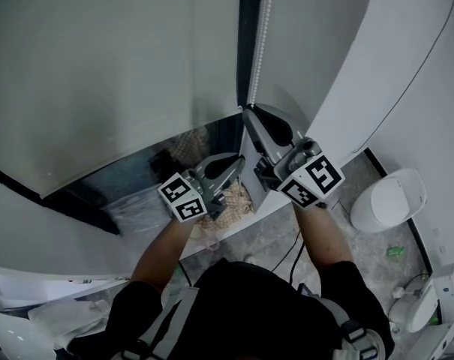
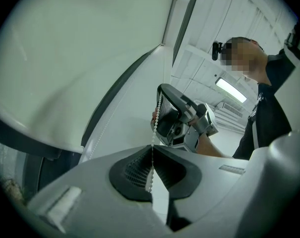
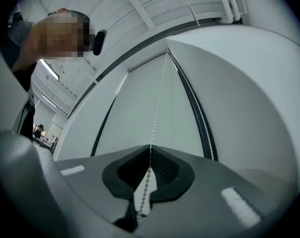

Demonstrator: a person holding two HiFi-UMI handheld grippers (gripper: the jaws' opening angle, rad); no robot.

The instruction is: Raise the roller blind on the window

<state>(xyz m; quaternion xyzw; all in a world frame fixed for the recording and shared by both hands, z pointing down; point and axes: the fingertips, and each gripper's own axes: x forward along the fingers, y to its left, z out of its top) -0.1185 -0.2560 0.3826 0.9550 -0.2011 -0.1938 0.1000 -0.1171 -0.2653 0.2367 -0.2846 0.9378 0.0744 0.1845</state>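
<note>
The roller blind (image 1: 114, 66) is the biggest thing in the head view. It is a pale sheet filling the picture from 9 to 12 o'clock, and it hangs low over the window (image 1: 148, 175). Only a dark strip of glass shows under its bottom edge, toward 8 o'clock from the centre.

The person's two bare forearms reach up from 6 o'clock, each hand carrying a gripper. The right gripper (image 1: 248, 111) sits at the picture's centre, reaching toward 12 o'clock. The left gripper (image 1: 239, 160) is just beside it at its 7 o'clock and lower.

The bead chain (image 1: 261, 28) drops from 12 o'clock, beside the blind's right edge, down to the right gripper.

In the right gripper view, the right gripper (image 3: 150, 148) is clamped on the chain (image 3: 158, 98), which runs up toward 12 o'clock. In the left gripper view, the left gripper (image 2: 152, 148) is likewise clamped on the chain (image 2: 156, 125). The right gripper (image 2: 182, 118) holds the same strand higher up, at 1 o'clock.
</note>
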